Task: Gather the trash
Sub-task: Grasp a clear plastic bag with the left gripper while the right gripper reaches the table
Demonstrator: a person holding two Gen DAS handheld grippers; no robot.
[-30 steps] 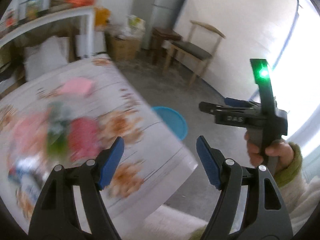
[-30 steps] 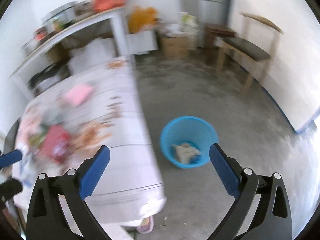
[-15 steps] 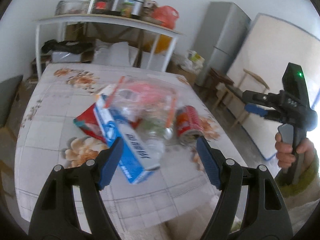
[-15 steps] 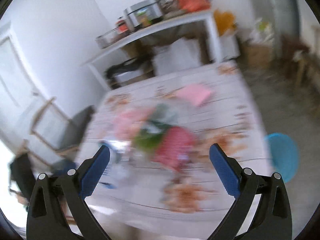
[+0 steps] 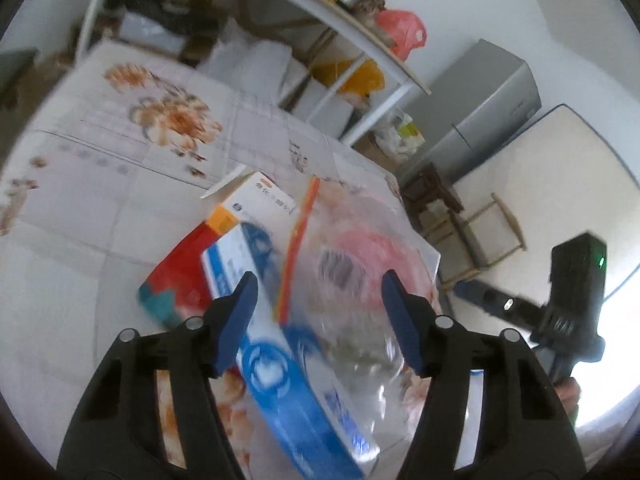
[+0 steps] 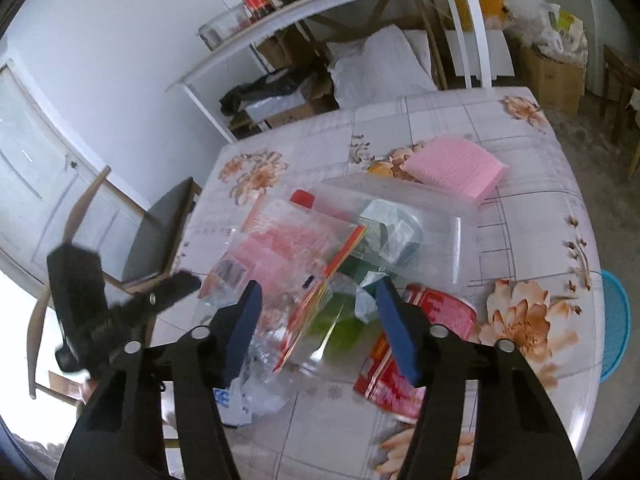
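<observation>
Both grippers hovered over a heap of trash at the near half of the floral-clothed table (image 6: pixel 460 120), each with its jaws part-spread and just narrowed from a wider gap; no pad pressed on anything.

Left gripper (image 5: pixel 318 300): the clear plastic bag (image 5: pixel 360 280) and the end of the blue-and-white carton (image 5: pixel 272 360) lay below the gap between its fingers. The carton ran from 11 o'clock to 5 o'clock, with a red packet (image 5: pixel 176 268) partly under it at 9 o'clock.

Right gripper (image 6: pixel 318 310): it stood above an orange-edged clear bag (image 6: pixel 312 264) and a green wrapper (image 6: pixel 340 320). A red can (image 6: pixel 432 312) lay just beside its right finger at 3 o'clock.

The step in hand appeared to be choosing and closing on 1 piece. A sound grip would probably take a firm item, the carton or the can, across its narrow side; the slack bags could slip or drag neighbours.

Only the right wrist view showed the pink pad (image 6: pixel 456 168) at 1 o'clock, the blue bin (image 6: pixel 616 320) off the table edge at 3 o'clock, and the left tool at 9 o'clock. Only the left wrist view showed the carton's full length, the grey refrigerator (image 5: pixel 488 112) and the right tool at 3 o'clock.
</observation>
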